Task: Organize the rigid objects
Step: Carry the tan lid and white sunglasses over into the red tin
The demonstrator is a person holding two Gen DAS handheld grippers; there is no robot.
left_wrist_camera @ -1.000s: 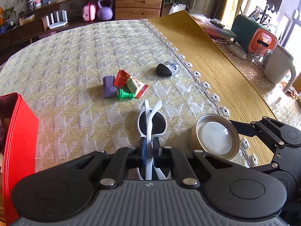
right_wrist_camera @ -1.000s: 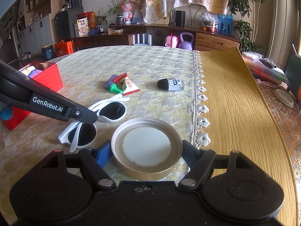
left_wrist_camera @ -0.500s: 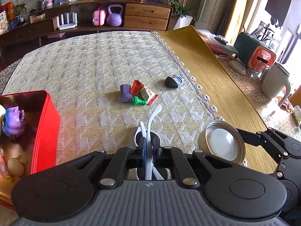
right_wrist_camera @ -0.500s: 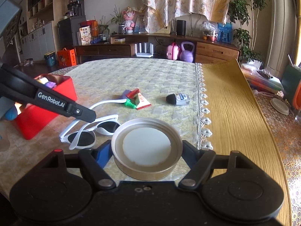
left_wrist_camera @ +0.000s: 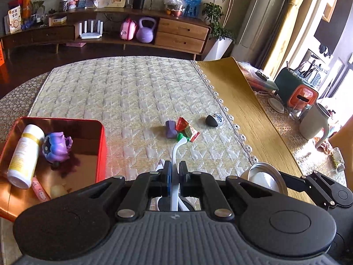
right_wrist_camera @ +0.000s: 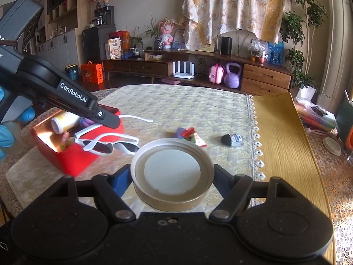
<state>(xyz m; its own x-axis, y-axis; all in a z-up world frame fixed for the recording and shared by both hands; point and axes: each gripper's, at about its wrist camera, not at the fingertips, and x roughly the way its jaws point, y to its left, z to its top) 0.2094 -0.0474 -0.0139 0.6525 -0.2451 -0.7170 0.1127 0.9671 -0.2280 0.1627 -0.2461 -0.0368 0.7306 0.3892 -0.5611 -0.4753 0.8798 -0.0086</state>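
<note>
My left gripper (left_wrist_camera: 174, 172) is shut on the frame of white sunglasses (right_wrist_camera: 110, 142), which hang in the air beside the red tin box (right_wrist_camera: 72, 156). One white temple arm (left_wrist_camera: 177, 148) sticks out ahead of the jaws. My right gripper (right_wrist_camera: 172, 176) is shut on a round gold metal lid (right_wrist_camera: 172, 170) with a white liner, held above the cloth. The red box (left_wrist_camera: 100, 141) holds a white bottle (left_wrist_camera: 25, 154), a purple toy (left_wrist_camera: 57, 145) and small items. On the cloth lie a purple block (left_wrist_camera: 170, 129), a red candy wrapper (left_wrist_camera: 186, 128), a green piece (left_wrist_camera: 181, 135) and a black-and-white capsule (left_wrist_camera: 215, 120).
A gold runner (left_wrist_camera: 249, 114) covers the table's right side. Beyond it stand a white jug (left_wrist_camera: 314, 121), an orange-and-green appliance (left_wrist_camera: 297, 92) and a glass. A blue-gloved hand (right_wrist_camera: 6, 132) holds the left gripper. A sideboard (right_wrist_camera: 198, 66) lines the far wall.
Both grippers have risen off the cloth with the sunglasses and the lid. The left one has come toward the red box, whose inside now shows.
</note>
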